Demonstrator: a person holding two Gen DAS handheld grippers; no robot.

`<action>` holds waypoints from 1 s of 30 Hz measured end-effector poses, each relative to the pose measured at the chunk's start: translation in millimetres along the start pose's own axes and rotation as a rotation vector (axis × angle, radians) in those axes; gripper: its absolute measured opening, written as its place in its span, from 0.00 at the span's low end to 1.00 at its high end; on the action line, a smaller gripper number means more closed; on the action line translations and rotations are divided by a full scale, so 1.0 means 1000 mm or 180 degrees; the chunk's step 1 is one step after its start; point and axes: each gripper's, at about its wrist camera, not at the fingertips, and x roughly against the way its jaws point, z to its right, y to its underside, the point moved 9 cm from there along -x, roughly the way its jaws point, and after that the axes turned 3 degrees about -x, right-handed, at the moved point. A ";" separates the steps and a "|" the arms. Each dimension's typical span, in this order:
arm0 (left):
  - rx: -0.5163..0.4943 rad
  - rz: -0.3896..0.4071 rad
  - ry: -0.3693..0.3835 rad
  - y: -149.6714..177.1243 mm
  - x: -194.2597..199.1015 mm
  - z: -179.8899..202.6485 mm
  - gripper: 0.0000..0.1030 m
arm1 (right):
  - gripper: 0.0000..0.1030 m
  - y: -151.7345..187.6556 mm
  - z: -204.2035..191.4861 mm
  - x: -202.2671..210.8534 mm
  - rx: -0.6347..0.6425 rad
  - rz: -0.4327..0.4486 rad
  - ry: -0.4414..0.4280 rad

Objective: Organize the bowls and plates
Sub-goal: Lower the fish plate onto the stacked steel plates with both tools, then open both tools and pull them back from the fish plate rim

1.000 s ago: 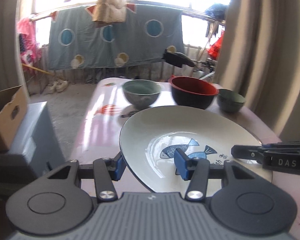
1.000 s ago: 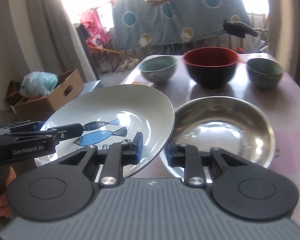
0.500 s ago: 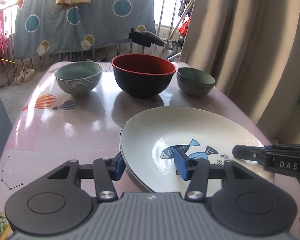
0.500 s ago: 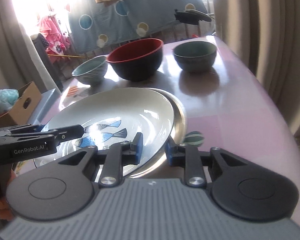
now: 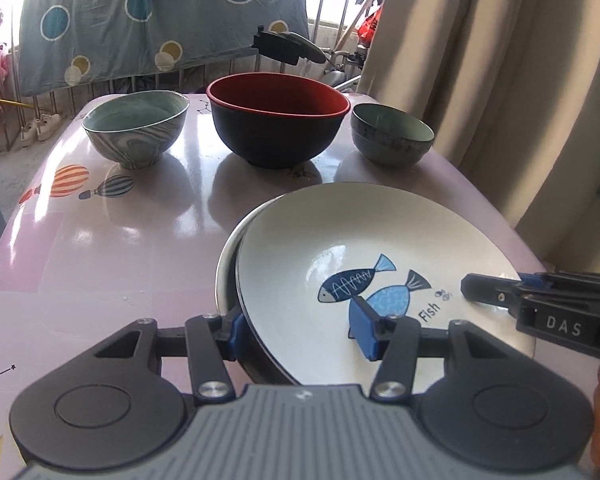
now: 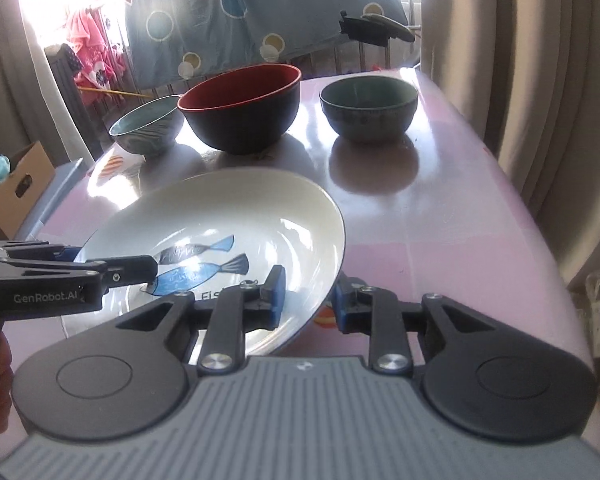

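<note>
1. One pink table (image 5: 112, 240) carried everything, spreading ahead of both grippers.
2. One white plate with two blue fish (image 5: 364, 248) sat directly in front of the tools, held at its near rim from two sides. It lay over one steel dish (image 5: 225, 264), of which only a curved sliver showed past the plate's left edge in the left wrist view; whether the plate rested fully in it could not be told.
3. Three bowls stood in a row beyond the plate, well apart from both grippers: one red-lined black bowl (image 5: 278, 120) in the middle, the largest; one grey marbled bowl (image 5: 136, 128) to its left; one small dark green bowl (image 5: 392, 134) to its right.
4. Two grippers were in view. The left gripper (image 5: 300, 328) straddled the plate's left rim, one blue pad under the edge and one on the fish print, pinching the plate.
5. The right gripper (image 6: 308, 300) gripped the plate's right rim the same way, one pad inside the plate, one outside.
6. One cardboard box (image 6: 12, 192) stood off the table, far left of the right gripper.
</note>
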 end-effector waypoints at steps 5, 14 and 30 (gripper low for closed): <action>-0.0007 -0.0027 0.0029 0.001 0.004 0.001 0.55 | 0.24 -0.001 -0.001 0.002 0.0068 0.0035 0.0080; -0.0019 0.0035 0.0155 0.003 0.016 0.008 0.70 | 0.29 0.003 0.004 0.004 -0.0050 0.0027 0.0123; -0.0191 -0.0045 -0.0068 0.007 0.026 0.003 0.93 | 0.34 0.011 0.003 0.005 -0.0065 0.0017 0.0125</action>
